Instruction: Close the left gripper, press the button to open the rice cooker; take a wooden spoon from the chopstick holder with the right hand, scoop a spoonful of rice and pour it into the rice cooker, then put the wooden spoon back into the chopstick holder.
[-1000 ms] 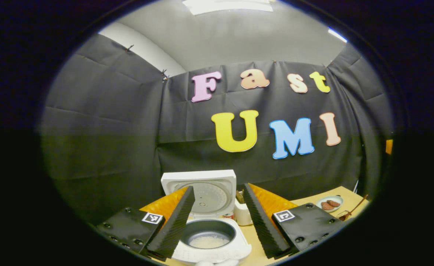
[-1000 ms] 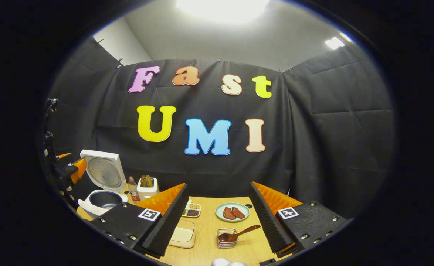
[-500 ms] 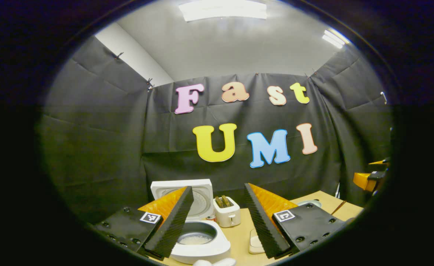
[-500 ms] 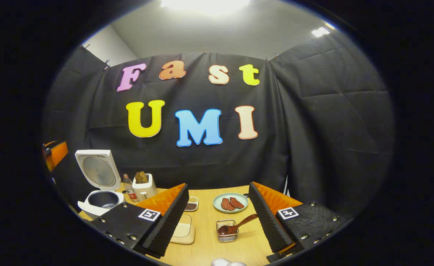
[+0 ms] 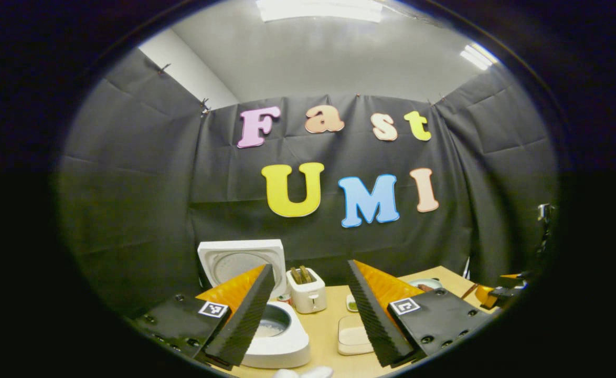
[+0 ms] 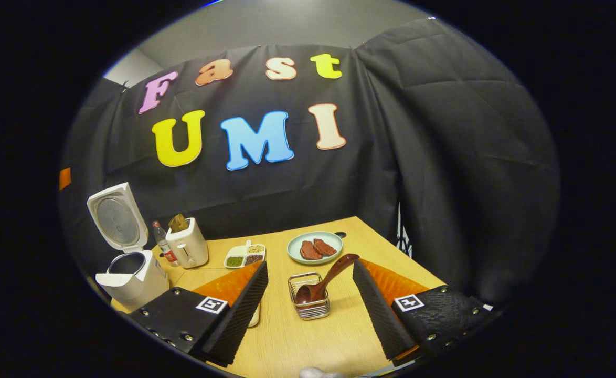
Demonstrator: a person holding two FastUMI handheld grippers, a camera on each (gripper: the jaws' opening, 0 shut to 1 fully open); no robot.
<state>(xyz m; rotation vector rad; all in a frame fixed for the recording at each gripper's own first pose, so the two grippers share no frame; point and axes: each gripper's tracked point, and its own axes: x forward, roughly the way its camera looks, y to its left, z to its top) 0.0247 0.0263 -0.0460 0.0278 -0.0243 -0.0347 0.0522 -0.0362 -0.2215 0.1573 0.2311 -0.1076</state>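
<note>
The white rice cooker (image 5: 279, 344) stands with its lid (image 5: 240, 260) up, and some rice shows in the pot (image 5: 275, 323). My left gripper (image 5: 310, 265) is open and empty, held back from the cooker, which sits low behind its left finger. In the right gripper view the cooker (image 6: 132, 275) is at the far left. The wooden spoon (image 6: 329, 274) stands bowl-down in the wire chopstick holder (image 6: 309, 302), its handle leaning up to the right. My right gripper (image 6: 310, 263) is open, with the holder just beyond its fingers. A shallow rice container (image 5: 352, 336) lies by the left gripper's right finger.
A toaster (image 6: 187, 244) and a small bottle (image 6: 163, 247) stand beside the cooker. A divided dish (image 6: 245, 255) and a plate of meat (image 6: 315, 247) lie farther back on the wooden table (image 6: 308, 341). The booth's black wall closes the back and the right.
The left gripper has drawn back from the cooker, which now looks smaller and farther left. The right gripper has tilted down and moved closer to the holder with the spoon.
</note>
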